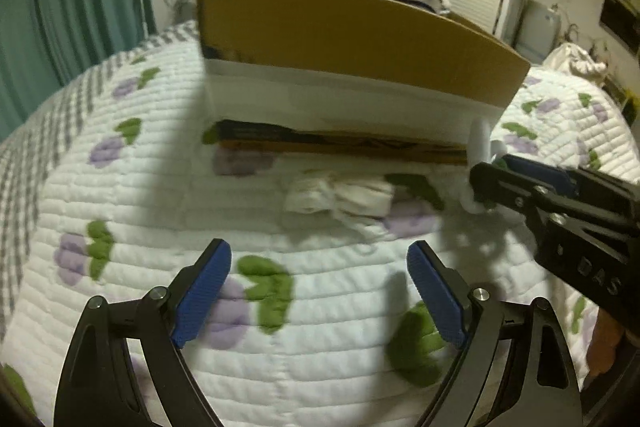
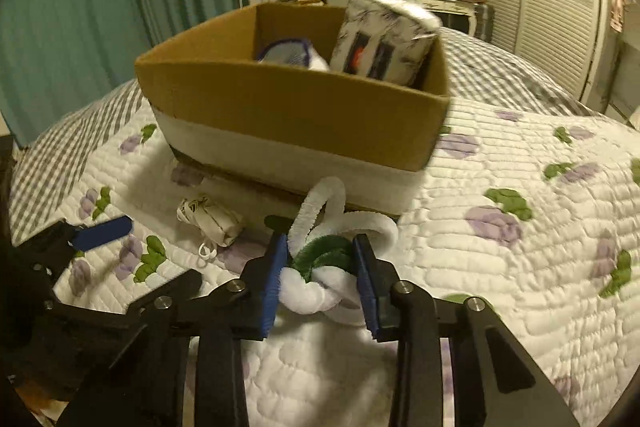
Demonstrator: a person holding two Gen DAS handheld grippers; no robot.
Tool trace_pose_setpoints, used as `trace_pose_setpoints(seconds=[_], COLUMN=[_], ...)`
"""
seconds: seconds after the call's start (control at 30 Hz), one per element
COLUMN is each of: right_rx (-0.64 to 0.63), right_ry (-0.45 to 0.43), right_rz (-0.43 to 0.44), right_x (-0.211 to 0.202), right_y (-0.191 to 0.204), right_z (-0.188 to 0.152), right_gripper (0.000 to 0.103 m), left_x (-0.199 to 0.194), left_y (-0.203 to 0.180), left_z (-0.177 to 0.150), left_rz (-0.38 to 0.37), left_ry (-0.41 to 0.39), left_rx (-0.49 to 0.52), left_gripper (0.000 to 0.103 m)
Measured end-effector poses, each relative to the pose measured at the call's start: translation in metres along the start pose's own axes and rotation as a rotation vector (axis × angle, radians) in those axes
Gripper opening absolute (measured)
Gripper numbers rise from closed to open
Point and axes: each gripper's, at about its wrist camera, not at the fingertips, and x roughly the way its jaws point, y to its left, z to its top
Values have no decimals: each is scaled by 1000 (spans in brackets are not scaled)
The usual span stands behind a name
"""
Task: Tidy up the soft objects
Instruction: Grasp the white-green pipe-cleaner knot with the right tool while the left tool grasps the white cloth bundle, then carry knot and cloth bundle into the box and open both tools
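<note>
White-and-green chenille loop [image 2: 320, 263] is clamped in right gripper [image 2: 322, 281], cardboard box [image 2: 280, 107] directly ahead; left gripper [image 1: 318, 291] is noted wide open, empty.

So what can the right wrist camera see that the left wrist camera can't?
Only the right wrist view looks into the cardboard box: a wrapped package and a blue-edged white item sit inside. It also shows the right tool closed on a white and green fuzzy toy.

Only the left wrist view shows the left tool open, holding nothing.

Both show the box, the small white bundle and the quilted bedspread.
</note>
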Motion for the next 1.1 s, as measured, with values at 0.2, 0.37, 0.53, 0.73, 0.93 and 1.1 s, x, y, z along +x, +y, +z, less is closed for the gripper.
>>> trace_pose_setpoints(seconds=[0.2, 0.37, 0.53, 0.73, 0.93, 1.1], right_rx=[20, 32, 10, 15, 31, 18], right_ry=[-36, -38, -46, -66, -96, -126], right_rz=[-41, -36, -46, -59, -45, -43], right_x=[-16, -18, -19, -31, -57, -84], right_y=[-10, -15, -10, -7, 0, 11], right_z=[-1, -2, -5, -12, -14, -10], right_gripper=[31, 31, 31, 31, 27, 22], left_x=[16, 33, 26, 3, -27, -59], left_y=[-14, -15, -17, -20, -22, -18], left_z=[17, 23, 19, 13, 18, 25], left_rz=[-40, -53, -86, -89, -84, -75], left_ry=[4, 22, -4, -23, -60, -102], left_rx=[6, 1, 12, 28, 49, 61], left_gripper=[79, 57, 48, 47, 47, 47])
